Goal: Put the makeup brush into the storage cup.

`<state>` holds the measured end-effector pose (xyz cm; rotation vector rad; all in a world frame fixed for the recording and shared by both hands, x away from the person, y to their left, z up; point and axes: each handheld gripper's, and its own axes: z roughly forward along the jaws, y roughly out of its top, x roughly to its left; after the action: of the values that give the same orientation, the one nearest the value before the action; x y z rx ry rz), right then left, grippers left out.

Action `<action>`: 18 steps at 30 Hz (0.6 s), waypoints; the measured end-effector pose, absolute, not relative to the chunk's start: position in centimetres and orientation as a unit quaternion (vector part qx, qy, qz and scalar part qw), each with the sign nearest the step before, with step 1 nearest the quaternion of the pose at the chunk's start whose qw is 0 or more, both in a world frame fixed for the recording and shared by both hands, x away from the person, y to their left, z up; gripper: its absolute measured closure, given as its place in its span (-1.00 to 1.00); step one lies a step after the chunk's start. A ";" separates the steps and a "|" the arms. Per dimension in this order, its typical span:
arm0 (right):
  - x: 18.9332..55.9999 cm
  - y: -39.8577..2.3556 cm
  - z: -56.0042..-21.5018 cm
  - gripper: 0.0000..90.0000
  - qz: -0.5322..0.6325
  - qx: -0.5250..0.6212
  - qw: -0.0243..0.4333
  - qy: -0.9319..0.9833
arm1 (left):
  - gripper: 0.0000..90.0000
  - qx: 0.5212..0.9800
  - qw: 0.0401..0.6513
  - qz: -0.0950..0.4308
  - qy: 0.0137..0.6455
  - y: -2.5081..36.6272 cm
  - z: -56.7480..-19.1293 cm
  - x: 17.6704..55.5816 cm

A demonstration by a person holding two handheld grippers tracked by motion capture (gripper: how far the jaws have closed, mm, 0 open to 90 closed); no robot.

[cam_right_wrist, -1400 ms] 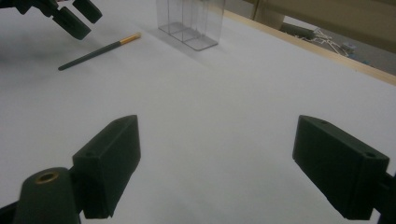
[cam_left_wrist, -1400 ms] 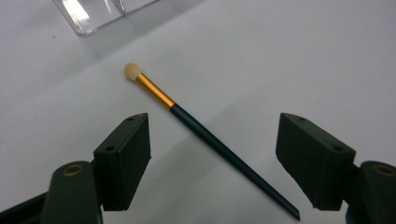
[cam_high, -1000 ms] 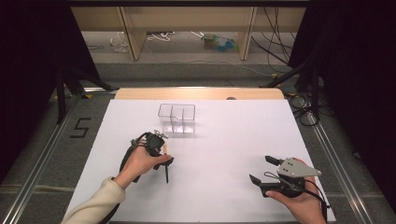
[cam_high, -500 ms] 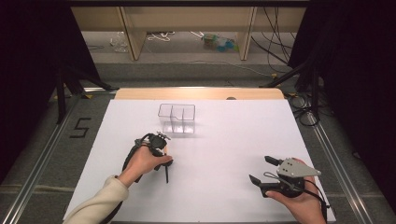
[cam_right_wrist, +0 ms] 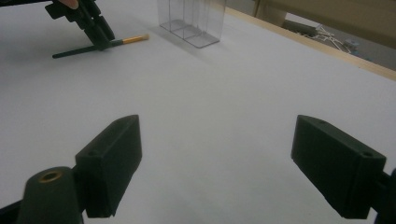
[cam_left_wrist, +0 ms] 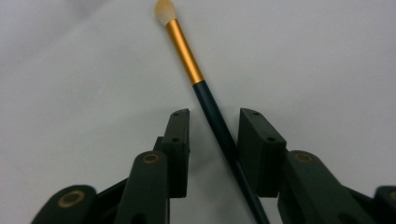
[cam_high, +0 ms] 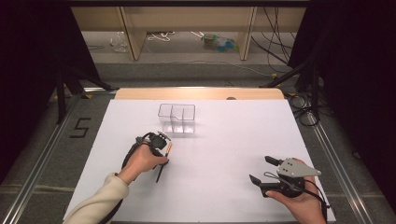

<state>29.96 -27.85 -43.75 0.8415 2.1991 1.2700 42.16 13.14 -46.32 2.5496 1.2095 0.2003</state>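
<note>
Left claw [cam_left_wrist: 212, 140] closing around a makeup brush [cam_left_wrist: 205, 98] lying flat on the white counter [cam_high: 224, 140].

Brush at left of centre [cam_high: 164, 161], just nearer than the clear two-part box [cam_high: 176, 118] and apart from it. Long axis running near-to-far with a slight lean to the right: pale bristle tip and gold collar pointing far, toward the box; dark handle trailing near. Left claw [cam_high: 161, 144] tipped down over the handle, jaws just now narrowing, handle slanting between them, close against one pad [cam_left_wrist: 259, 149], a gap left at the other; no firm pinch visible. Right claw [cam_high: 263, 170] at near right, well apart from the brush, spread wide over bare counter, nothing between its jaws.
</note>
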 end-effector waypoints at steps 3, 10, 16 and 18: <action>30.0 -27.8 -43.7 -0.61 0.462 0.306 0.231 0.799 | 0.59 0.892 0.153 0.068 0.419 12.9 -46.3 42.1; 30.0 -27.9 -43.7 -0.61 0.463 0.306 0.232 0.799 | 0.76 0.910 0.119 0.064 0.392 12.2 -46.0 42.3; 30.0 -27.9 -43.8 -0.61 0.462 0.307 0.231 0.799 | 0.84 0.911 0.111 0.068 0.391 11.7 -46.0 42.2; 30.0 -27.9 -43.7 -0.61 0.462 0.307 0.231 0.799 | 0.84 0.913 0.109 0.066 0.387 11.8 -46.0 42.3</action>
<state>29.99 -27.88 -43.75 0.8431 2.1979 1.2716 42.25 11.79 -46.00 2.6861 1.1386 0.1952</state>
